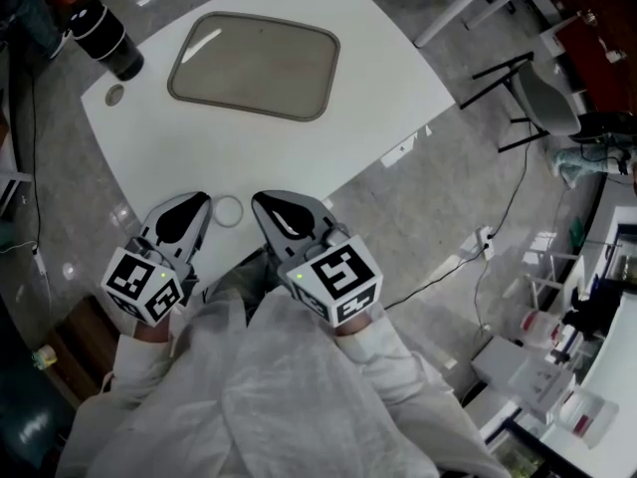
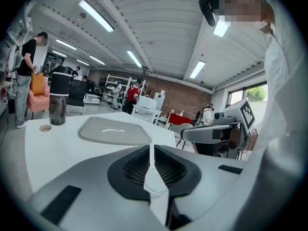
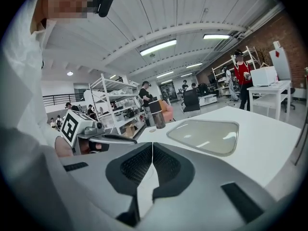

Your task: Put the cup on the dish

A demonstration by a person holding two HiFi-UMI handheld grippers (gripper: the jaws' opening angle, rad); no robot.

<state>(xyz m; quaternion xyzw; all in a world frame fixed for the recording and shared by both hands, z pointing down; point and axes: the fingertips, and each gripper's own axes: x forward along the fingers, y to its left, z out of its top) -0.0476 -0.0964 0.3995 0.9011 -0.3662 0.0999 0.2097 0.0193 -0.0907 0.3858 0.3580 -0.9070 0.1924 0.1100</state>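
- The cup (image 1: 107, 40), a dark tumbler, stands upright on the table (image 1: 398, 98), well ahead of the left claw (image 1: 185, 215) and off to its left, near the dish (image 1: 255, 65) but apart from it.
- Both claws are closed and empty; the right claw (image 1: 287, 217) sits just beside the left.
- Likely best: open the left claw first, grip the cup's body, and keep it upright.
- No writing is readable.

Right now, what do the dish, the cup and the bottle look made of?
Dish: likely plastic, grey, semi-gloss; it carries soft light streaks.
Cup: clear plastic or glass; the table shows through it.
Bottle: dark, smoky see-through body in the left gripper view, probably plastic, black lid.
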